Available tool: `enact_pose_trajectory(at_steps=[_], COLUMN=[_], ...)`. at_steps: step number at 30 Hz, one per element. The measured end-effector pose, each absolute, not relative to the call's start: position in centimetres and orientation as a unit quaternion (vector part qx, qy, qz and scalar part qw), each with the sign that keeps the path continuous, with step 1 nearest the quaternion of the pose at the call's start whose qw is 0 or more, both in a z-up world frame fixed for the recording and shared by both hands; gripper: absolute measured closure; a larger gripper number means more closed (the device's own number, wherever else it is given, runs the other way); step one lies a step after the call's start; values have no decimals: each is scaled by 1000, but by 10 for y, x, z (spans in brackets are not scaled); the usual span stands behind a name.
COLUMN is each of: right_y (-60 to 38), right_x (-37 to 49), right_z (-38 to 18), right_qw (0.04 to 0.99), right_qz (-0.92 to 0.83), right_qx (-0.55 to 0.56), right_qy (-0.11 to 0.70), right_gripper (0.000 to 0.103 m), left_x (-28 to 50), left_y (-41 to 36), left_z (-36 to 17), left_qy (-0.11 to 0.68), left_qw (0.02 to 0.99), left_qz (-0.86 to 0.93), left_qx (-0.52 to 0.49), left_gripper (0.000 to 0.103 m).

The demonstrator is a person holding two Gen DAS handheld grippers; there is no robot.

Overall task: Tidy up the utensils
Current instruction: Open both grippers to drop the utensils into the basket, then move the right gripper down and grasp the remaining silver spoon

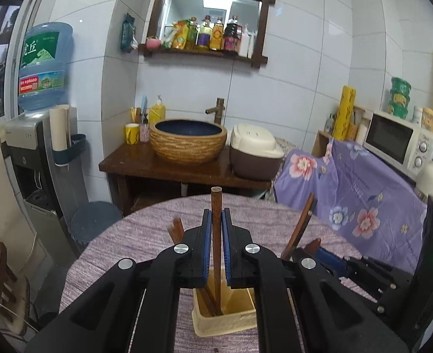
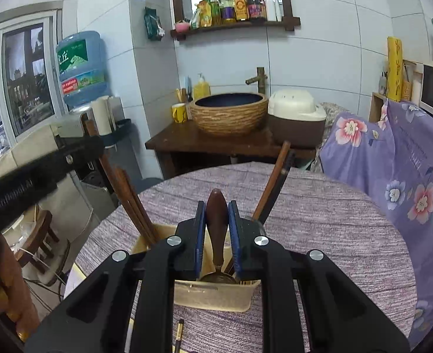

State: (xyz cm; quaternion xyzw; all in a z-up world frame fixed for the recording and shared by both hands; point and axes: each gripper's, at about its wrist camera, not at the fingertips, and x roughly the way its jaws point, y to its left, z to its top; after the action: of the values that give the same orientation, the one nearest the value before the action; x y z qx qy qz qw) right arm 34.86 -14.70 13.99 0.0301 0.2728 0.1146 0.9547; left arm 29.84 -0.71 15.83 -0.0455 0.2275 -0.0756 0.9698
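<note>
A cream utensil holder (image 1: 225,320) stands on the purple-clothed round table (image 1: 134,235). My left gripper (image 1: 216,214) is shut on an upright brown chopstick (image 1: 216,200) whose lower end is inside the holder. More chopsticks (image 2: 134,206) lean in the holder's (image 2: 216,297) left side. My right gripper (image 2: 216,206) is shut on a wooden-handled spoon (image 2: 216,220); its metal bowl sits down in the holder. Two long utensils (image 2: 272,188) lean out on the right. The left gripper (image 2: 78,147) shows blurred at the left of the right wrist view, and the right gripper (image 1: 316,248) sits beside the left one.
A thin dark stick with a gold end (image 2: 179,332) lies on the cloth in front of the holder. Beyond the table stand a wooden washstand with a basin (image 1: 187,144), a rice cooker (image 1: 254,153), a water dispenser (image 1: 37,153) and a flower-cloth-covered counter with a microwave (image 1: 398,141).
</note>
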Motion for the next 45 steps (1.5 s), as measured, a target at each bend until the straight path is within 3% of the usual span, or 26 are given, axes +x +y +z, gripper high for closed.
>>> enact_pose_trajectory(at_steps=[12,13,14,15,16,17,18,26,35,41,42,44,45], right_y=[-149,-150,-151,-152,-153,-153,-153,-150,-158,-160,-159,-158,-157], right_x=[346,344,339,331,323,314,308,251,250,256,257,259,260], right_z=[110,110,110,110,111,110,109,50,-45,-61,-61,-66,-67], right_qw=[954,954,956,959,963,966,967,945,867,844,843,837,833], right_qz=[116,118,117,115,112,110,109,136,206,229,230,236,243], right_qx=[26,28,29,28,25,19,11,-36,75,142,147,159,166], right_qy=[276,272,267,256,245,235,232,295,448,463,463,468,468], right_gripper=[85,79,64,54,38,37,37,38,57,63,66,84,86], left_x=[303,299,294,286,279,272,263,212,180,169,169,169,168], left_y=[3,4,5,6,7,8,11,34,48,50,50,49,48], left_z=[120,120,121,121,120,119,115,54,-6,-15,-15,-15,-15], left_qy=[271,267,263,259,254,250,248,292,362,368,368,369,369], left_qw=[957,958,958,959,960,961,961,949,922,919,918,917,918], left_qz=[-84,-86,-90,-95,-100,-103,-106,-96,-94,-92,-92,-94,-94], left_qx=[-62,-64,-63,-62,-62,-63,-66,-71,-100,-108,-111,-115,-114], left_gripper=[95,95,93,85,78,63,57,56,56,56,56,56,56])
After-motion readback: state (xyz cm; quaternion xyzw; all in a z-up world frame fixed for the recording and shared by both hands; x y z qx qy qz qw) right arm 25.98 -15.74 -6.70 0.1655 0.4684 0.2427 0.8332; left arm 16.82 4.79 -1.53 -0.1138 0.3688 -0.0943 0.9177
